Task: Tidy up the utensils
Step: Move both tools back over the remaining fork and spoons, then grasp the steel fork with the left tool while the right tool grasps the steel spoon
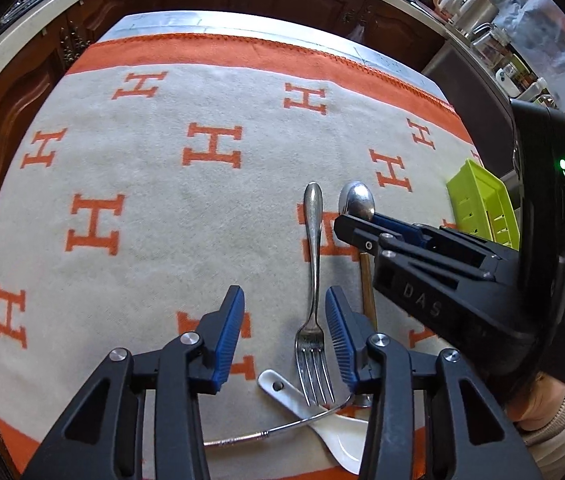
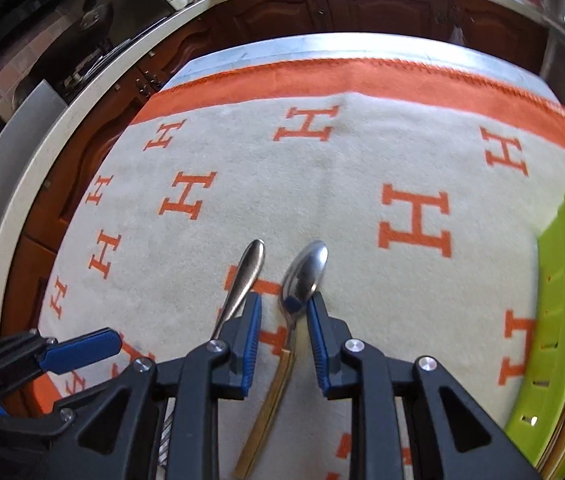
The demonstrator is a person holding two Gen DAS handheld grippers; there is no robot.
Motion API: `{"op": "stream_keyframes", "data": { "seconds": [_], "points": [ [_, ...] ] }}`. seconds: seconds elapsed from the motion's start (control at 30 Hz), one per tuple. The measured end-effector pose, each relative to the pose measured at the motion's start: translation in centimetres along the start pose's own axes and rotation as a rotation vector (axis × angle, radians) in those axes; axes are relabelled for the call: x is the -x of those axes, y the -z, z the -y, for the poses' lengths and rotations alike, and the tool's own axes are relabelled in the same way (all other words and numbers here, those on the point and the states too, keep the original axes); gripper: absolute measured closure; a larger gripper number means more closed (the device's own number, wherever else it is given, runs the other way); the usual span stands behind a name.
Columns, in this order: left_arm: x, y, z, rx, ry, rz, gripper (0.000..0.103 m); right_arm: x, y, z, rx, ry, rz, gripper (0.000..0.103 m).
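A steel fork point(image 1: 314, 280) lies on the H-patterned cloth, tines toward me, just left of my left gripper's right finger. My left gripper point(image 1: 284, 300) is open and empty above the cloth. A white ceramic spoon point(image 1: 322, 424) and a curved steel utensil point(image 1: 282, 428) lie under the fork's tines. My right gripper point(image 2: 284, 304) is open and straddles the neck of a gold-handled spoon point(image 2: 306, 272) lying on the cloth; it also shows in the left wrist view point(image 1: 356, 216). The fork handle point(image 2: 246, 272) lies left of it.
A lime green utensil tray point(image 2: 562, 288) stands at the right, holding several gold and steel utensils; it shows in the left wrist view too point(image 1: 482, 204). Dark wood cabinets and a countertop ring the table's far side.
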State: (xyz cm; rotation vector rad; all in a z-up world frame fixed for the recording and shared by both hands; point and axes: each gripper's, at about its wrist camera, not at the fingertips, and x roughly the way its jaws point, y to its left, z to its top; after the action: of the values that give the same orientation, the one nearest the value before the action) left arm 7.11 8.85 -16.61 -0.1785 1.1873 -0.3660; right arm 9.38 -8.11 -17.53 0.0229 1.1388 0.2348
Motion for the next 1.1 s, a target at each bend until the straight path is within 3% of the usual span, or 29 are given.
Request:
{"op": "stream_keyframes", "data": {
  "seconds": [0.03,0.13,0.4,0.57,0.73,0.83,1.1],
  "points": [
    [-0.2,-0.1,0.0,-0.001,0.013,-0.004,0.064,-0.1,0.0,-0.2,0.015,0.005,0.004,0.098],
    [-0.8,-0.4,0.1,-0.009,0.049,-0.019,0.067,-0.1,0.2,-0.1,0.018,-0.026,-0.001,0.101],
    [-3.2,-0.5,1.2,-0.031,0.085,-0.078,0.082,3.0,1.3,1.5,-0.019,-0.038,0.038,0.101],
    [-4.0,-0.6,1.7,-0.029,0.042,-0.072,0.088,5.0,2.1,2.4,-0.042,-0.035,0.061,0.101],
    [-4.5,-0.7,2.9,-0.077,-0.05,-0.051,0.1,6.4,2.9,3.1,-0.062,-0.033,0.078,0.101],
    [-4.5,-0.7,3.5,-0.079,-0.075,-0.035,0.101,7.1,3.2,3.7,-0.078,-0.036,0.084,0.101],
    [-1.4,-0.6,5.0,-0.04,-0.037,0.019,0.101,9.6,3.9,4.7,-0.098,-0.063,0.112,0.101]
  ]
}}
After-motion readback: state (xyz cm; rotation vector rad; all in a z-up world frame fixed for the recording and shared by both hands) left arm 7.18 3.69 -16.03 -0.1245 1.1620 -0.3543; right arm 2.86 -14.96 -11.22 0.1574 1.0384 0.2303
